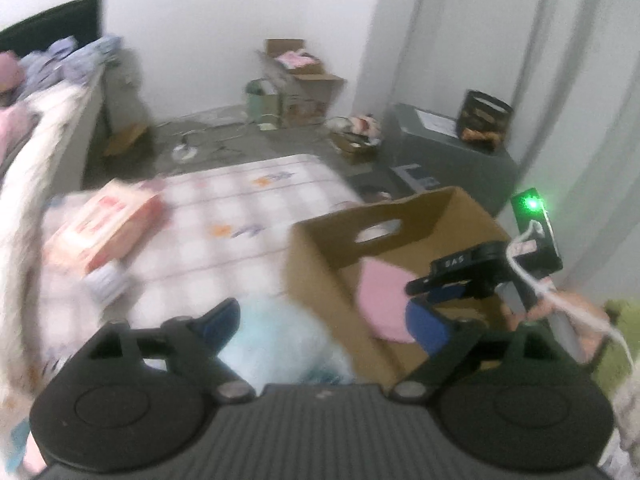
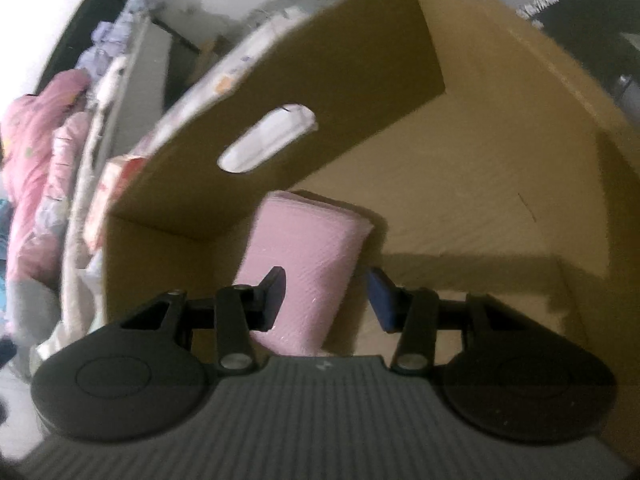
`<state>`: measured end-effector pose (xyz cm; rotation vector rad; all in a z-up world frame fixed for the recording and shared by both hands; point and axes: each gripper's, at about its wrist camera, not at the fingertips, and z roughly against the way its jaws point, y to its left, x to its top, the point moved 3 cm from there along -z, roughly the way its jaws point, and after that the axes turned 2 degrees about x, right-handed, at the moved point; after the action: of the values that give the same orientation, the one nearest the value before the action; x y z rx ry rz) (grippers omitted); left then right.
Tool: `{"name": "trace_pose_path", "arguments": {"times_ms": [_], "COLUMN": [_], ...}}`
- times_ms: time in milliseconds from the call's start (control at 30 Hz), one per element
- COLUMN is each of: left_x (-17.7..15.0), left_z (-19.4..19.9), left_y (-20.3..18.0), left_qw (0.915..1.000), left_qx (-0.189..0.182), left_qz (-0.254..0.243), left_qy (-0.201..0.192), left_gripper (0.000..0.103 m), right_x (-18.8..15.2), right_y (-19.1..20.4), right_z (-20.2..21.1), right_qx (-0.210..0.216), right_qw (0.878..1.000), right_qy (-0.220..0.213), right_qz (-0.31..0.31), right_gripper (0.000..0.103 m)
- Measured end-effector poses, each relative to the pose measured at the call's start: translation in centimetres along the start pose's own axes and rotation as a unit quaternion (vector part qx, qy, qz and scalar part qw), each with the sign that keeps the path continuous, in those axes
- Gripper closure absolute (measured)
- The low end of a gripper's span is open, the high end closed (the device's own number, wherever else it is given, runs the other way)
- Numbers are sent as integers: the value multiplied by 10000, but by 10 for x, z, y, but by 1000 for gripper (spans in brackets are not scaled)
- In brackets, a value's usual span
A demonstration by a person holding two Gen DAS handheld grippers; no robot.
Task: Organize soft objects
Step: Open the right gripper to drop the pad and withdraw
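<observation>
A pale blue fluffy object [image 1: 276,336] lies on the checked bed cover [image 1: 240,208] between the widely spread fingers of the left tool [image 1: 324,320], untouched. Rightward, a pink pad [image 2: 304,256] sits inside the cardboard box [image 2: 480,184]; the right tool [image 2: 326,294] hovers half-spread over it, pinching nothing.

white walls [image 1: 208,32], grey floor [image 1: 248,144], bed [image 1: 48,120] at left, grey curtain [image 1: 560,60].

Pink pad [image 2: 308,256] inside cardboard box [image 2: 460,184]
</observation>
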<state>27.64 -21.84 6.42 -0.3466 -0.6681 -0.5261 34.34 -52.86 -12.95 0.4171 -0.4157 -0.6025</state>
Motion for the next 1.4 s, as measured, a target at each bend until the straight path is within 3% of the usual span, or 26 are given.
{"name": "trace_pose_path", "arguments": {"times_ms": [267, 500, 767, 1000, 1200, 1267, 1400], "left_x": [-68, -124, -149, -158, -172, -180, -193], "left_z": [37, 57, 67, 77, 92, 97, 107], "left_y": [77, 111, 127, 133, 137, 140, 144], "left_qw": [9959, 9931, 9905, 9907, 9892, 9886, 9876], "left_qx": [303, 363, 361, 519, 802, 846, 845], "left_qz": [847, 1090, 1279, 1150, 981, 958, 993], "left_qy": [0, -241, -350, -506, -739, -793, -870], "left_gripper": [11, 11, 11, 11, 10, 10, 10], "right_x": [6, 5, 8, 3, -1, -1, -8], "right_y": [32, 79, 104, 129, 125, 121, 121], "right_z": [-40, -60, -58, -64, -60, -51, -8], "right_qx": [142, -101, -329, -233, -301, -215, -273], "right_qw": [9997, 9949, 9799, 9616, 9667, 9724, 9704], "right_qy": [115, 89, 139, 165, 8, -109, -767], "right_qz": [131, 1001, 1965, 2730, 2540, 2321, 2274], "right_gripper": [67, 67, 70, 72, 67, 61, 60]}}
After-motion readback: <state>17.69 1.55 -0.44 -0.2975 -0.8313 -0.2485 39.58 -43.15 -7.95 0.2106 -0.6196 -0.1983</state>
